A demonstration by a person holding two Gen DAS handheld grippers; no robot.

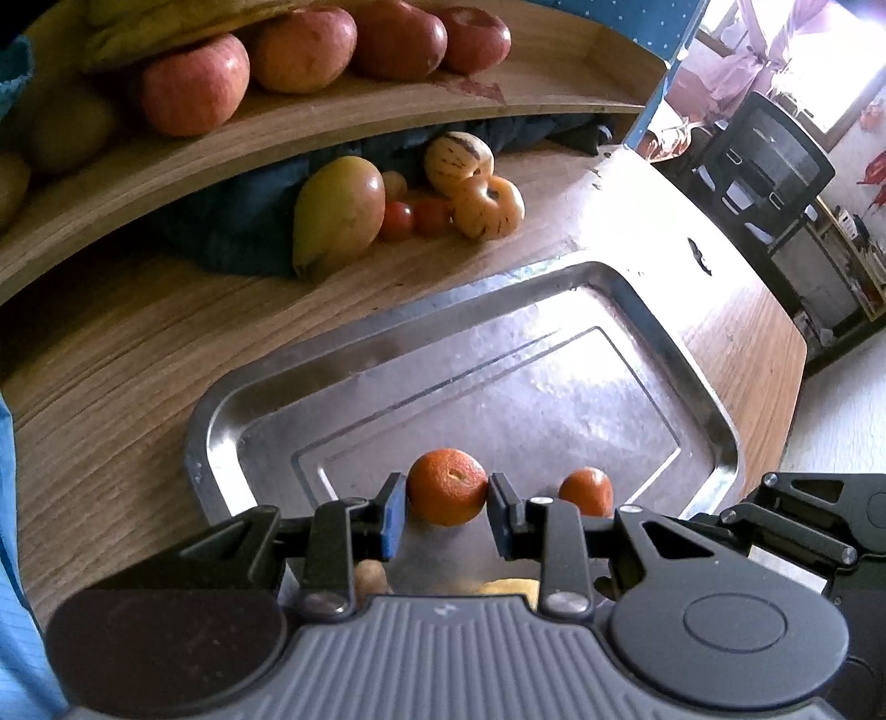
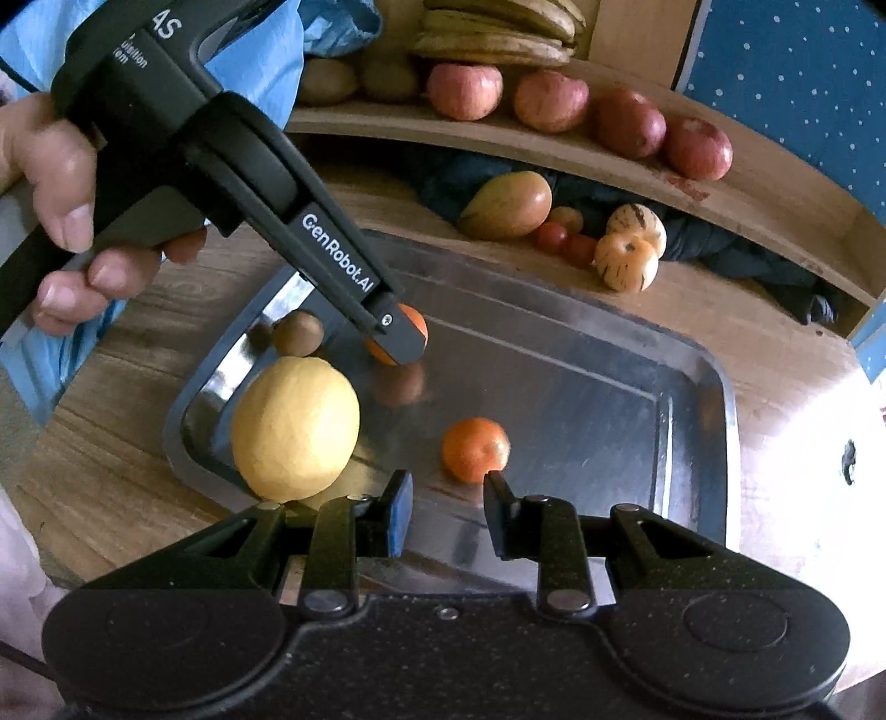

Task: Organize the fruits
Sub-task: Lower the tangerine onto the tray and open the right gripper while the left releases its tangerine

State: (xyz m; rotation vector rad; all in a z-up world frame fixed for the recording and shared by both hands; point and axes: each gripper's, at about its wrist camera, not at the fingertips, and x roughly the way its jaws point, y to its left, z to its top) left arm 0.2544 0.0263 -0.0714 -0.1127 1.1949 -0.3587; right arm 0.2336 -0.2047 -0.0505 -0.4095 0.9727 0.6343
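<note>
A steel tray point(image 1: 714, 410) point(image 2: 698, 387) lies on the wooden table. My left gripper point(image 1: 447, 518) is shut on an orange tangerine point(image 1: 447, 486) just above the tray; the right wrist view shows that gripper point(image 2: 401, 340) gripping the tangerine point(image 2: 416, 325) over the tray's left part. A second tangerine point(image 1: 586, 490) point(image 2: 476, 450) lies on the tray just ahead of my right gripper point(image 2: 447, 518), which is open and empty. A large yellow lemon-like fruit point(image 2: 295, 435) and a brown kiwi point(image 2: 299, 333) sit at the tray's left end.
A mango point(image 1: 338, 213) point(image 2: 506, 205), small tomatoes point(image 1: 412, 219) and two striped pepino melons point(image 1: 473, 180) point(image 2: 628, 255) lie on the table beyond the tray. A wooden shelf point(image 1: 332, 124) above holds apples point(image 1: 194, 83), bananas point(image 2: 498, 33) and potatoes. The table edge is at the right.
</note>
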